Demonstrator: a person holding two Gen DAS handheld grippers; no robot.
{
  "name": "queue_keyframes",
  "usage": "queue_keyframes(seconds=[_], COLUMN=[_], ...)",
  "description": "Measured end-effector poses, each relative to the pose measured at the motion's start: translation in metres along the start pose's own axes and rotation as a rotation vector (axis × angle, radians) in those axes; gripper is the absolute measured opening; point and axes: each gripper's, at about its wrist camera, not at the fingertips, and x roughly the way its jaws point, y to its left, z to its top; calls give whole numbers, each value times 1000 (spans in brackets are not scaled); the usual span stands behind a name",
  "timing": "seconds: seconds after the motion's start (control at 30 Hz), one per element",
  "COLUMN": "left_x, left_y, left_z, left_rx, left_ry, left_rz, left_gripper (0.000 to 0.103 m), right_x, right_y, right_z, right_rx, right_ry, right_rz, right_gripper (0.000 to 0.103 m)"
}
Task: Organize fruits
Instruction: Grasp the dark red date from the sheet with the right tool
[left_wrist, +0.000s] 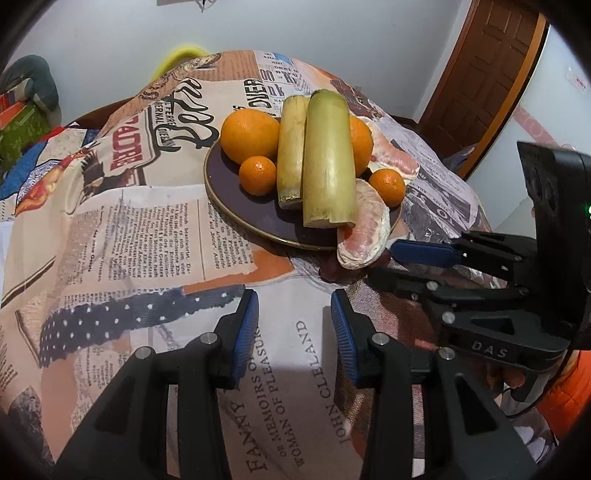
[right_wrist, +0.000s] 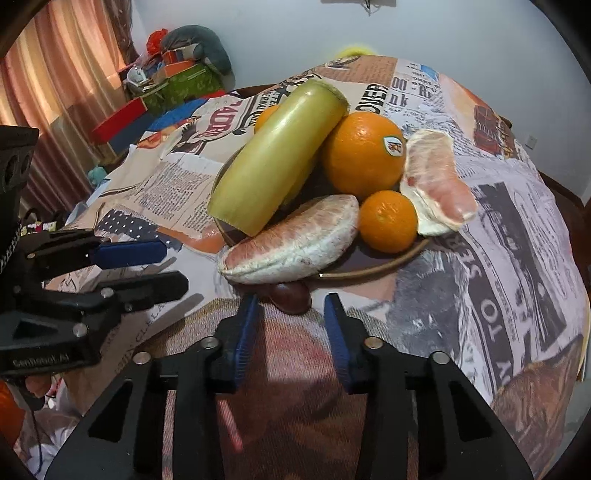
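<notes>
A dark round plate (left_wrist: 236, 192) (right_wrist: 388, 264) on the newspaper-print cloth holds two sugarcane pieces (left_wrist: 327, 158) (right_wrist: 273, 155), two large oranges (left_wrist: 249, 134) (right_wrist: 364, 155), two small tangerines (left_wrist: 258, 174) (right_wrist: 388, 220) and two pomelo segments (left_wrist: 365, 229) (right_wrist: 291, 240). The near segment overhangs the plate's front rim. A small dark red fruit (right_wrist: 291, 295) lies on the cloth just under it. My left gripper (left_wrist: 294, 328) is open and empty, short of the plate. My right gripper (right_wrist: 291, 325) is open and empty, close to the dark fruit; it also shows in the left wrist view (left_wrist: 384, 264).
The table drops away at its rounded edges. Boxes and a cushion (right_wrist: 177, 74) are piled at the back left near a curtain. A wooden door (left_wrist: 484, 74) stands at the back right. A white wall lies behind the table.
</notes>
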Motion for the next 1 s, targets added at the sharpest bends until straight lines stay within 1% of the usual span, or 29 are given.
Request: queue_keyframes(seconds=[0.07, 0.13, 0.4, 0.67, 0.7, 0.77, 0.83, 1.0], left_x=[4, 7, 14, 28, 29, 32, 34, 34], left_y=[0, 0, -10, -26, -28, -29, -29, -32], left_z=[0, 0, 8, 16, 16, 17, 18, 16], left_rx=[5, 10, 35, 85, 88, 90, 85, 94], left_ry=[11, 19, 24, 38, 37, 33, 32, 21], left_rz=[-7, -10, -31, -19, -15, -9, -17, -13], left_gripper=[35, 31, 31, 30, 29, 24, 21, 18], right_x=[2, 2, -1, -12, -14, -17, -21, -31], right_y=[0, 1, -3, -11, -13, -17, -22, -31], right_z=[1, 1, -2, -10, -11, -13, -14, -15], right_rx=[-4, -8, 4, 18, 21, 30, 43, 71], right_ry=[1, -1, -8, -16, -17, -21, -27, -45], right_rz=[1, 4, 30, 27, 23, 17, 12, 0], right_gripper=[23, 23, 22, 21, 21, 22, 22, 22])
